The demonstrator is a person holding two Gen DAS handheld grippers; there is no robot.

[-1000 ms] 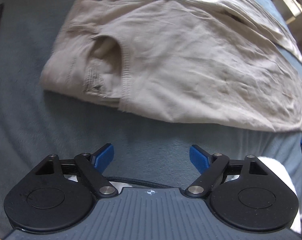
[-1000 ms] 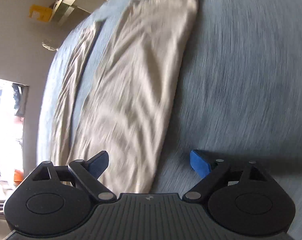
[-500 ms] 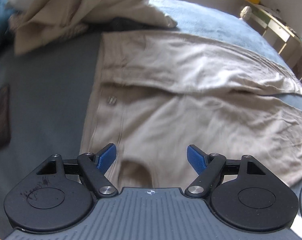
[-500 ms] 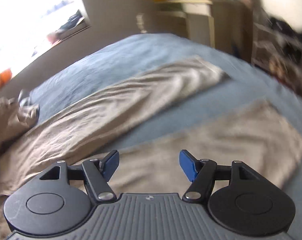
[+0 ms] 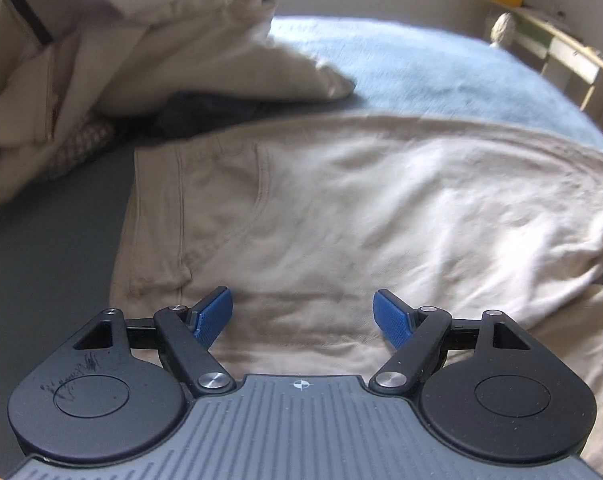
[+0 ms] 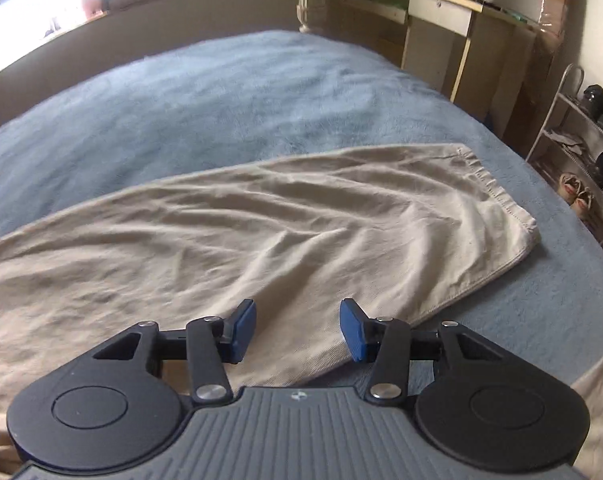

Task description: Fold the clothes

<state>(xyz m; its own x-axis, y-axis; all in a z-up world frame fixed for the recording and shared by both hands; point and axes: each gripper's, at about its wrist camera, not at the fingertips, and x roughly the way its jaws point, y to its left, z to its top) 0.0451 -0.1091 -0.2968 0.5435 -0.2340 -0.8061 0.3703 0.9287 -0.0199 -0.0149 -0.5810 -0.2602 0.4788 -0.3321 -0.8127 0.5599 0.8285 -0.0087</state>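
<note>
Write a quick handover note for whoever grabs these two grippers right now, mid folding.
Left gripper: open, empty, over the waist end of the beige trousers.
Right gripper: open, empty, over the leg near the hem.
Trousers lie lengthwise on the blue blanket, apparently folded leg on leg; unsorted pile of clothes behind the waist.
Left: cross fold, then the pile.

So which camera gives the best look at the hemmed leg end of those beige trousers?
The right wrist view. The stitched hem of the beige cotton trousers lies in plain sight on the blue fleece blanket. The left wrist view shows only the trousers' waist and pocket end, with no hem in view.
</note>
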